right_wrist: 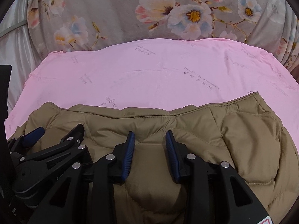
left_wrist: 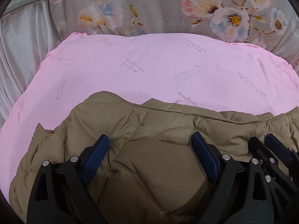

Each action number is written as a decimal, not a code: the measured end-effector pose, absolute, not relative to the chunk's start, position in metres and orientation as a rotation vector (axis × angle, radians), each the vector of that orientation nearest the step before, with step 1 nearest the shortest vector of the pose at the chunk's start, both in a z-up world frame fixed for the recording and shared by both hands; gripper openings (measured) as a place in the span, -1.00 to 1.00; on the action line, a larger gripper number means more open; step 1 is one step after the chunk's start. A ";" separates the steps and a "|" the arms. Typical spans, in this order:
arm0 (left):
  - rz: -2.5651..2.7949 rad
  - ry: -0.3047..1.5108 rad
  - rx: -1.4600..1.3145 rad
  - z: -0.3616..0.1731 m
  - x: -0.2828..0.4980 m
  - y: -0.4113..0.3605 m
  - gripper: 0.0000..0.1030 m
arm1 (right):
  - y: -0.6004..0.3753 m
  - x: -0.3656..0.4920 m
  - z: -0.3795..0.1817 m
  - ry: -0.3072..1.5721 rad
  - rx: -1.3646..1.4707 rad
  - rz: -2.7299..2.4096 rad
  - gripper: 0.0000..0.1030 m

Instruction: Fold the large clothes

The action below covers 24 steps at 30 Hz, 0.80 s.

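A tan quilted puffer jacket (left_wrist: 158, 130) lies bunched on a pink sheet (left_wrist: 130, 71) at the near edge of a bed; it also shows in the right wrist view (right_wrist: 243, 130). My left gripper (left_wrist: 151, 140) is open, its blue-padded fingers (left_wrist: 97, 153) set wide apart on the jacket. My right gripper (right_wrist: 150, 138) has its jaws partly closed around a bulge of jacket fabric, with the fabric pressed between the pads (right_wrist: 129, 153). The two grippers sit side by side: the right one shows at the left view's right edge (left_wrist: 276, 145), the left one at the right view's left (right_wrist: 54, 141).
A grey floral quilt (left_wrist: 168, 9) lies beyond the pink sheet, also in the right wrist view (right_wrist: 130, 9). A white satin curtain or sheet (left_wrist: 18, 46) hangs at the left. A dark object (right_wrist: 4, 93) stands at the far left edge.
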<state>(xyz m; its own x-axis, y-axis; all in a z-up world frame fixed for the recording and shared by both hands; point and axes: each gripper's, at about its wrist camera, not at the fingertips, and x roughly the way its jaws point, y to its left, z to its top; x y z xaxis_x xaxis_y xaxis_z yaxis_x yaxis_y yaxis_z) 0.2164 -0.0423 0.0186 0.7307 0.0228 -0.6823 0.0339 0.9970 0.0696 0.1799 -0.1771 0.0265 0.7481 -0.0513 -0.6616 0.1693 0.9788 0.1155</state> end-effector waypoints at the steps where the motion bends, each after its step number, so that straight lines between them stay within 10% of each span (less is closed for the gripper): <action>1: -0.005 0.752 0.079 0.018 0.216 -0.043 0.70 | -0.177 0.180 0.026 0.716 0.173 -0.121 -0.33; 19: -0.027 0.762 0.063 0.020 0.215 -0.037 0.73 | -0.182 0.166 0.030 0.712 0.207 -0.105 -0.32; 24: -0.066 0.740 0.047 0.038 0.167 -0.022 0.79 | -0.158 0.109 0.047 0.647 0.160 -0.070 -0.05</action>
